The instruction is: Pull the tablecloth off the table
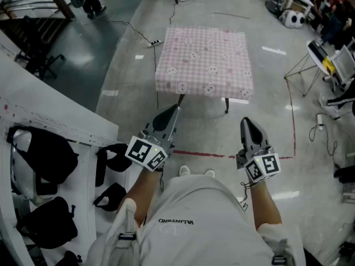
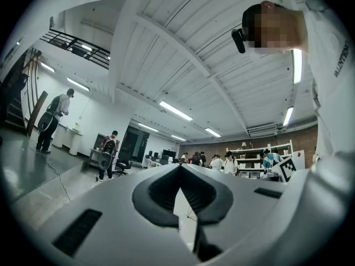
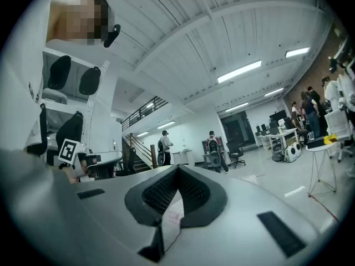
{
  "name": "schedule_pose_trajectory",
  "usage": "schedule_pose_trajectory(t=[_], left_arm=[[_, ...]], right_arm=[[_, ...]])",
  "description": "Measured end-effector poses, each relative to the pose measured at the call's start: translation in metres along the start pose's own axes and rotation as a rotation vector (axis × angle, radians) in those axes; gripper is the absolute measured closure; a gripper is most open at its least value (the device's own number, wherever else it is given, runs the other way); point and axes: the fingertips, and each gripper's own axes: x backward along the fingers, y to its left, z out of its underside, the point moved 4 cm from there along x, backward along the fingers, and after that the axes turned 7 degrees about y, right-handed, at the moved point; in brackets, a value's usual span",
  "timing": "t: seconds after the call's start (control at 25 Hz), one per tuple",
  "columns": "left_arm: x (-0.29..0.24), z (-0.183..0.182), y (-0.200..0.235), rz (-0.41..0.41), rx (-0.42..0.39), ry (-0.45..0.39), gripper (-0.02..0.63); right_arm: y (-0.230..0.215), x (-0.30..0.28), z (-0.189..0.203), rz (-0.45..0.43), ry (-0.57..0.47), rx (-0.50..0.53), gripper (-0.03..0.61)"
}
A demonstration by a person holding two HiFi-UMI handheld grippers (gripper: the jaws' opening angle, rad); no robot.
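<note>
Standing on the workshop floor, a person holds the left gripper [image 1: 172,111] low and forward with its jaws pressed together at the tips and nothing between them. Ahead is the pink checked tablecloth [image 1: 205,60], and the right gripper [image 1: 248,121] is carried the same way, with its tips meeting and nothing in them.

The cloth lies spread flat over the small table [image 1: 227,105]. It covers the whole top and hangs a short way down the near side, so the work in hand looks like closing in for a grip.

To do that well, the left jaws would need to part before they reach the fabric and take the near hem towards its left corner. The right jaws would do likewise towards the right corner. Each should bite a proper fold, not just the edge. The pull should then run low and level towards the person, with both sides moving together so the cloth slides instead of bunching or tugging the light table along. A cable on the floor [image 1: 138,35] runs to the table's left, so feet should keep clear of it.

The cloth is well ahead of both grippers, and a stretch of bare concrete and a red floor line [image 1: 216,155] lie between them. Its near hem spans roughly the same width as the gap between the two grippers, and it touches neither one.
</note>
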Motion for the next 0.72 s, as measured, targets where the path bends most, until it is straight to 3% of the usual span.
schedule_pose_trajectory(t=[0.32,0.72], left_arm=[[0.004,0.001,0.003,-0.002,0.011,-0.002,0.611],[0.006,0.0,0.013,0.005,0.026,-0.012,0.611]], right_arm=[[0.001,-0.002,0.003,-0.015,-0.011,-0.051,0.569],[0.004,-0.015,0.002,-0.009,0.0,-0.027,0.569]])
